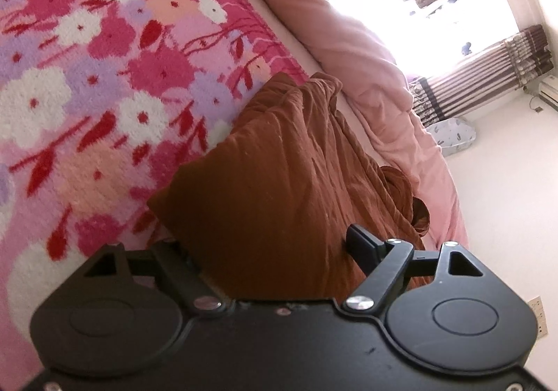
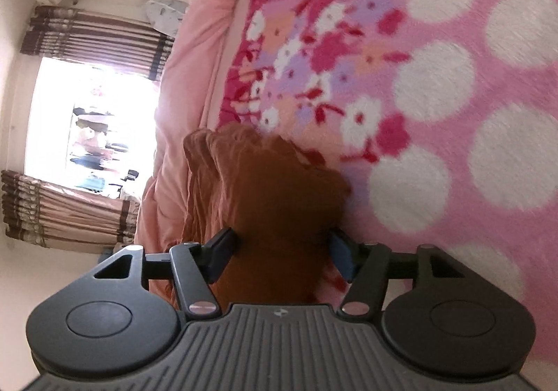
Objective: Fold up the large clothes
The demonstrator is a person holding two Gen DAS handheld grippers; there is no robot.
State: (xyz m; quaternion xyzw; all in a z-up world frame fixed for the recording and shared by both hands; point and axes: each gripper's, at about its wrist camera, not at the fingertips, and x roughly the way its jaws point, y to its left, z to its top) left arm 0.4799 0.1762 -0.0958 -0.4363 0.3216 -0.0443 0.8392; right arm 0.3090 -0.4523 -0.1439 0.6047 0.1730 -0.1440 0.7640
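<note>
The rust-brown garment (image 1: 279, 174) lay bunched on the bed, on the pink floral blanket (image 1: 87, 77), its far end up against the rolled pink quilt (image 1: 334, 42) that ran along the side toward the window (image 1: 436, 7). It was already gathered into a thick, uneven bundle, creased at the far end.

My left gripper (image 1: 268, 251) had its jaws apart, with the near end of the garment lying between them; one finger sat hidden under a flap of cloth, so I could not tell whether that side pressed on anything. My right gripper (image 2: 282, 251) also straddled the near end of the bundle, its pads close to the cloth on both sides, and I judged them just clear of it, not pinching.

The risks, as I saw them: if I closed on so fat a wad, I would catch only the outer layers and the inner ones would slide out, spoiling the fold. With both grippers crowded at the same end, they could pull against each other and twist the bundle. The plush blanket could also drag at the cloth, or be pinched along with it.
</note>
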